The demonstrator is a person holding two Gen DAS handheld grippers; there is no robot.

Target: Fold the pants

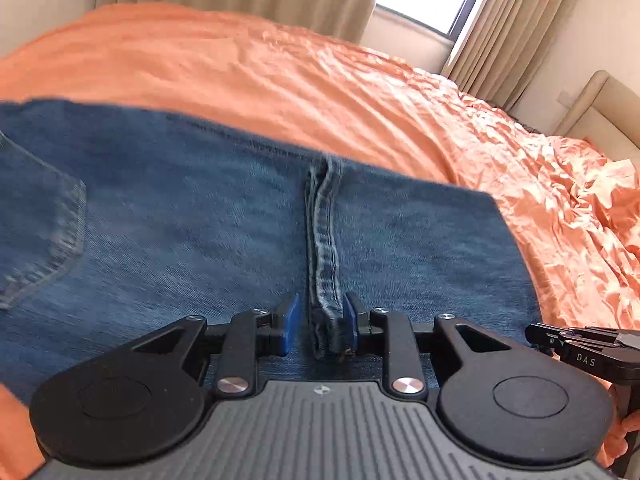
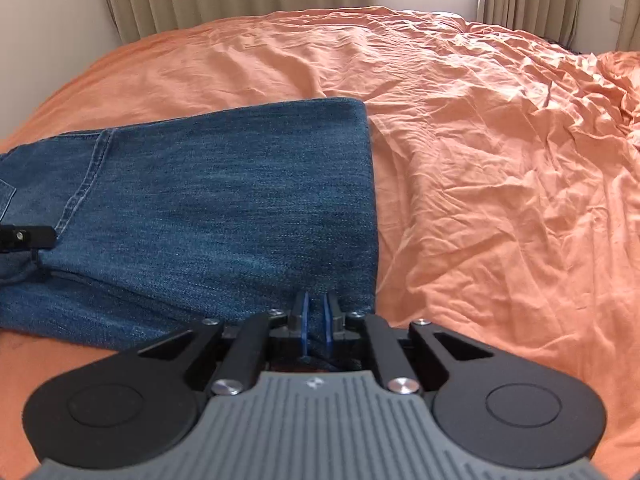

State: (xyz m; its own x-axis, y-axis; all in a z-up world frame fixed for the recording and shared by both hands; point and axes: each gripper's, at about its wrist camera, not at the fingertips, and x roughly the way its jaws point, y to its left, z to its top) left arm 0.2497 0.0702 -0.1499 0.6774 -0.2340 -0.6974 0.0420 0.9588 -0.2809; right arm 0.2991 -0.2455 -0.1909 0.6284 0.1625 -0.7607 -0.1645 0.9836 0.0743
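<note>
Lying on the orange bedspread [image 2: 480,140], the jeans [image 2: 224,200] sit already doubled over. The left gripper [image 1: 320,320] straddles their thick seam [image 1: 324,232], fingers slightly apart around it, while the right gripper [image 2: 316,316] pinches the near denim edge, probably so both can lift it evenly.
</note>
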